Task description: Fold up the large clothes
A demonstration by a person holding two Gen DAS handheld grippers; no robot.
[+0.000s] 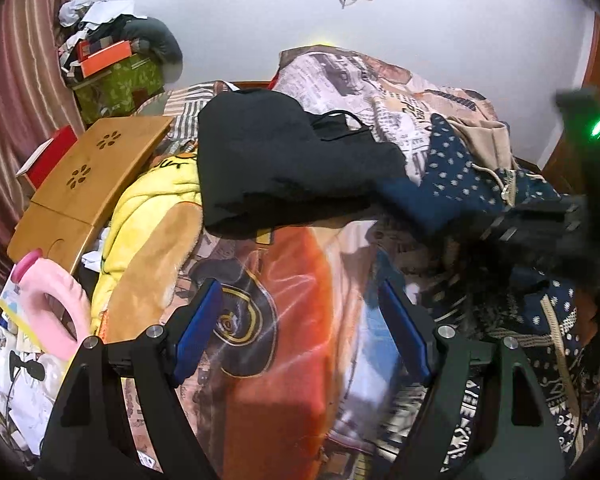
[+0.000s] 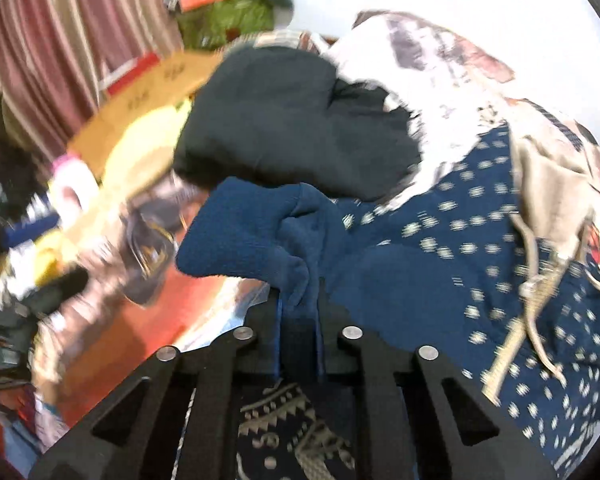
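A navy blue garment [image 2: 440, 272] with small white marks lies bunched on the right of the bed; its plain blue inside is turned up in a fold. My right gripper [image 2: 300, 296] is shut on that fold, the cloth pinched between its pads. In the left wrist view the same navy garment [image 1: 452, 176] shows at the right, with the right gripper [image 1: 532, 220] as a dark blurred shape on it. My left gripper [image 1: 298, 292] is open above the printed bedspread [image 1: 292, 272], nothing between its blue pads [image 1: 198, 328]. A black garment [image 1: 284, 152] lies behind.
A yellow and tan fleece [image 1: 140, 216] lies left of the black garment, a beige drawstring garment [image 1: 484, 136] behind the navy one. A wooden lap desk [image 1: 88, 184], a pink bottle [image 1: 56, 300] and a cluttered green box [image 1: 116, 84] crowd the left by the striped curtain [image 1: 12, 100].
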